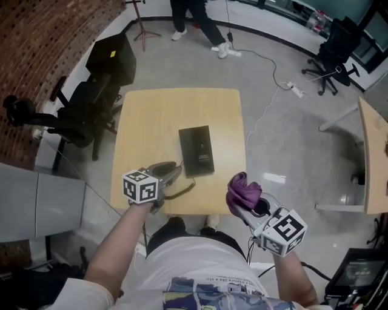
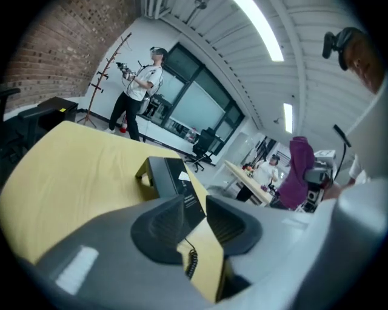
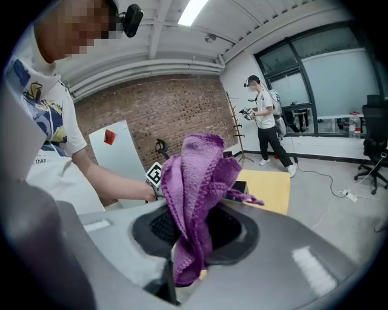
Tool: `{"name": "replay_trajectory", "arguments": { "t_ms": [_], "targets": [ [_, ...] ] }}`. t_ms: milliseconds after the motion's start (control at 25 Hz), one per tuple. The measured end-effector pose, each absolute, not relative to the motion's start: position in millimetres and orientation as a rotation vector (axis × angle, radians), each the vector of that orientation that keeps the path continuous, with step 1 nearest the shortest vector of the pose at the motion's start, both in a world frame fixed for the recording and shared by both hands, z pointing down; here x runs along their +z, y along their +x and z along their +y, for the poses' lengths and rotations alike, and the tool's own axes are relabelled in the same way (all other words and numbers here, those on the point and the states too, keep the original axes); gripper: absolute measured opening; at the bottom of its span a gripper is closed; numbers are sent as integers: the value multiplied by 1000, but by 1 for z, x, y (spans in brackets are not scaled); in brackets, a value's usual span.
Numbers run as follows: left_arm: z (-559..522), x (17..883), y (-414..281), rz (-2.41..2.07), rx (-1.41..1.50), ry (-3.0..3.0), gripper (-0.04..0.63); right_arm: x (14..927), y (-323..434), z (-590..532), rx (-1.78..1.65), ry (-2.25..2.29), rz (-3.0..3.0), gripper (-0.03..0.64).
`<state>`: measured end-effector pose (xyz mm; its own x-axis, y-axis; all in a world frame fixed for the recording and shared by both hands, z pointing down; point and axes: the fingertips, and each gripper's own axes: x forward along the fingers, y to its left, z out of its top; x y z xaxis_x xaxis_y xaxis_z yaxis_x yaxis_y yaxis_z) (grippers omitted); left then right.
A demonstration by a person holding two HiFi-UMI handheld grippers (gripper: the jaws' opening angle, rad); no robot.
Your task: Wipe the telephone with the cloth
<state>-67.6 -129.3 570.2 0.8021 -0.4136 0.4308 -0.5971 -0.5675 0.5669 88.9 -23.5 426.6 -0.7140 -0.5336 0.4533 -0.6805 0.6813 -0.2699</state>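
Observation:
A black telephone (image 1: 196, 150) lies flat near the middle of the light wooden table (image 1: 151, 115). Its coiled cord (image 1: 180, 191) trails to the table's front edge. My left gripper (image 1: 172, 172) hovers over the front left of the table, just left of the phone, jaws open and empty. In the left gripper view the telephone (image 2: 173, 177) shows beyond the gap in my left gripper (image 2: 195, 223), with the cord (image 2: 193, 263) beneath. My right gripper (image 1: 245, 204) is off the table's front right corner, shut on a bunched purple cloth (image 1: 242, 189). The cloth (image 3: 197, 181) stands up out of the right gripper (image 3: 194, 233).
Black office chairs (image 1: 91, 100) stand left of the table, and another one (image 1: 334, 57) is at the far right. A second wooden table (image 1: 373, 157) is at the right edge. A person (image 1: 194, 18) stands at the back. Cables (image 1: 285, 85) lie on the floor.

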Motion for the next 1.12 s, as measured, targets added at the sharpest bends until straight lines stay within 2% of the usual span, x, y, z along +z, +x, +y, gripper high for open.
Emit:
{"name": "replay_trajectory", "arguments": {
  "t_ms": [480,880,1120],
  "targets": [
    [-177,630,-47,-540,294,2144,132,429,64,-34,675,1120,-2423,91],
    [-183,644,-27,-420,247,2083,132,430,58,-25,717,1239,-2331,91],
    [-179,644,-18,-390,200,2041,107,430,57,-17,731,1279,-2302,91]
  ]
}}
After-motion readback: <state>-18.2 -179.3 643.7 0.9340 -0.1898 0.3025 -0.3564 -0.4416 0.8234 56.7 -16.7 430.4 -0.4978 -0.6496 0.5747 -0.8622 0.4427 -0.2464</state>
